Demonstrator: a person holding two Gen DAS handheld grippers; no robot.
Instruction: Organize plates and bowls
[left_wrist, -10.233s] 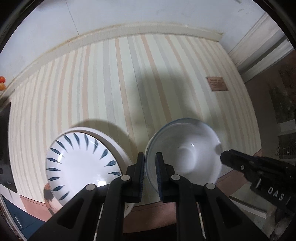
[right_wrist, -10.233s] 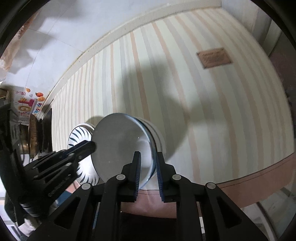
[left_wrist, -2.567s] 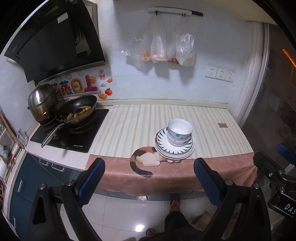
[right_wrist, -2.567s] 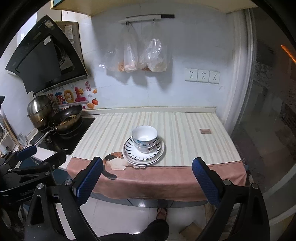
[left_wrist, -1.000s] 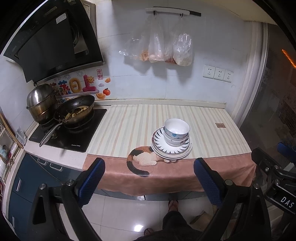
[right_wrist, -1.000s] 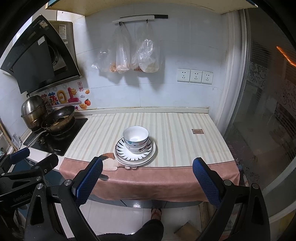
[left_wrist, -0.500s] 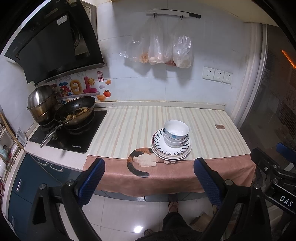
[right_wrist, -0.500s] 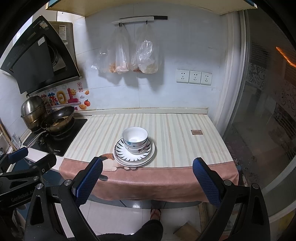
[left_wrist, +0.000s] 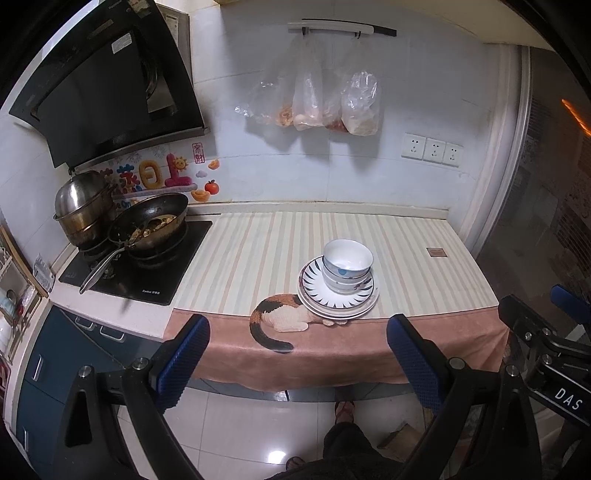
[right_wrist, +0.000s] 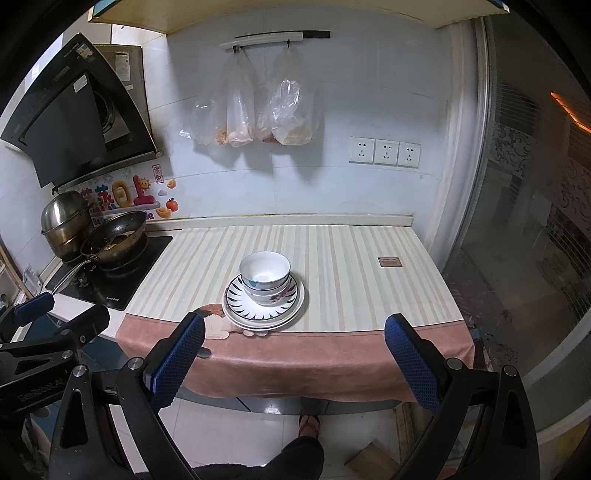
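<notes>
White bowls (left_wrist: 347, 264) are stacked one inside another on stacked plates (left_wrist: 340, 308) with a blue leaf pattern, near the counter's front edge. The bowls (right_wrist: 265, 275) and plates (right_wrist: 264, 308) also show in the right wrist view. My left gripper (left_wrist: 299, 354) is open and empty, held well back from the counter. My right gripper (right_wrist: 295, 350) is open and empty too, also far back. The right gripper's body shows at the right of the left wrist view (left_wrist: 543, 347); the left gripper's body shows at the left of the right wrist view (right_wrist: 48, 339).
A striped cloth (left_wrist: 258, 243) with a cat print (left_wrist: 280, 317) covers the counter. A hob with a wok (left_wrist: 147, 225) and a steel pot (left_wrist: 83, 210) stands at the left. Plastic bags (left_wrist: 321, 107) hang on the wall. A glass door (right_wrist: 535, 221) is at the right. The person's foot (right_wrist: 308, 424) is on the tiled floor.
Ten seconds ago both grippers were shut close over a bowl beside the plate. Now the bowls sit stacked on the plates and both grippers are open and drawn far back, drifting slightly.
</notes>
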